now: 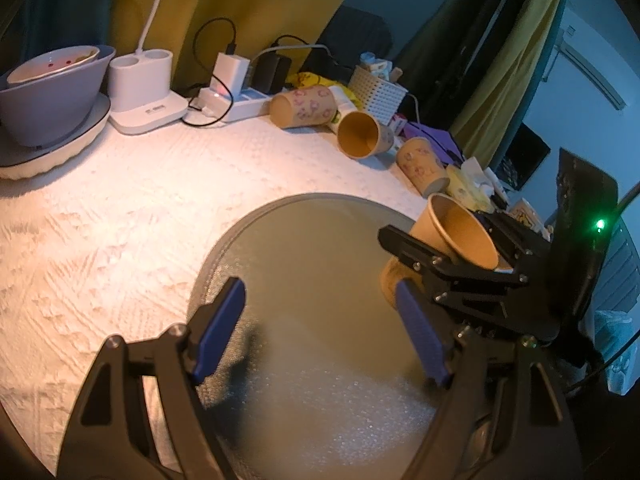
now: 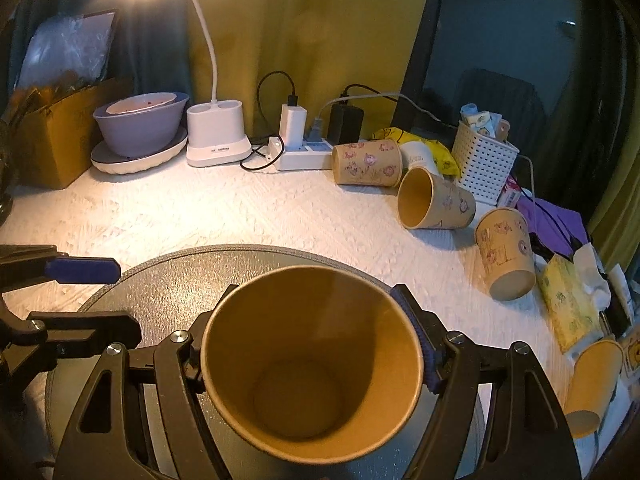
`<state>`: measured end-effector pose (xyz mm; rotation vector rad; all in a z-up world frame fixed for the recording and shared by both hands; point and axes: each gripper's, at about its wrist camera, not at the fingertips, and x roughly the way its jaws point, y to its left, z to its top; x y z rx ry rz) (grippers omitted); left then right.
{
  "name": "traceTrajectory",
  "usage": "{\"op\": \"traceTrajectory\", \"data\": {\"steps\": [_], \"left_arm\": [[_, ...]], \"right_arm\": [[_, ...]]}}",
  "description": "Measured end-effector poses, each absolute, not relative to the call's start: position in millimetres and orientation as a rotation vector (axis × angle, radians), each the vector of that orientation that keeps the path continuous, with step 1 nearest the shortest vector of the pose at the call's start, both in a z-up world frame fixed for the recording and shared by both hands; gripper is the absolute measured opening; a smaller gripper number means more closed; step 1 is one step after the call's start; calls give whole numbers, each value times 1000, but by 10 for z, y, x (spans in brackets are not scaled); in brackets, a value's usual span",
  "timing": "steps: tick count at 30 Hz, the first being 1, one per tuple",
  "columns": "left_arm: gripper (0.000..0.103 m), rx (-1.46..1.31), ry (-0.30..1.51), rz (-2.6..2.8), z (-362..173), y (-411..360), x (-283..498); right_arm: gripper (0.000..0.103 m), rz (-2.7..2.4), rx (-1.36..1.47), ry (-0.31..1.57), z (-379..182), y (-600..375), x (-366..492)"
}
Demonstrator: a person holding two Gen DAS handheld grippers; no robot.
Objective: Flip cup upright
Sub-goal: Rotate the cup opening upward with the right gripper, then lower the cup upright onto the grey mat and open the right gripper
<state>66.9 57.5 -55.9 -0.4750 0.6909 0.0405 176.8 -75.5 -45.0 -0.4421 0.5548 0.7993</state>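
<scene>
A brown paper cup (image 2: 310, 364) fills the right wrist view, mouth toward the camera, held over the round grey mat (image 2: 168, 280). My right gripper (image 2: 310, 344) is shut on its sides. In the left wrist view the same cup (image 1: 460, 236) sits in the right gripper (image 1: 452, 256) at the mat's right edge, mouth tilted up. My left gripper (image 1: 324, 316) is open and empty over the mat (image 1: 312, 264); one of its fingers (image 2: 82, 271) shows in the right wrist view.
Three patterned cups lie on their sides on the white cloth at the back right (image 2: 366, 162), (image 2: 436, 204), (image 2: 506, 254); another cup (image 2: 592, 388) lies at the far right. A white basket (image 2: 484, 164), power strip (image 2: 300, 154), lamp base (image 2: 216, 136) and purple bowl (image 2: 140, 124) line the back.
</scene>
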Motion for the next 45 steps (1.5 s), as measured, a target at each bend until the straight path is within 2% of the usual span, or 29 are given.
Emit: {"op": "traceTrajectory", "data": {"steps": [29,45], "left_arm": [[79,-295,608,59,-248,176,476],[79,-207,515,3,61,-137,214]], "right_arm": [[79,762,-344,635,-268,-1323,1353],[79,692,-278,559,187,-1817,994]]}}
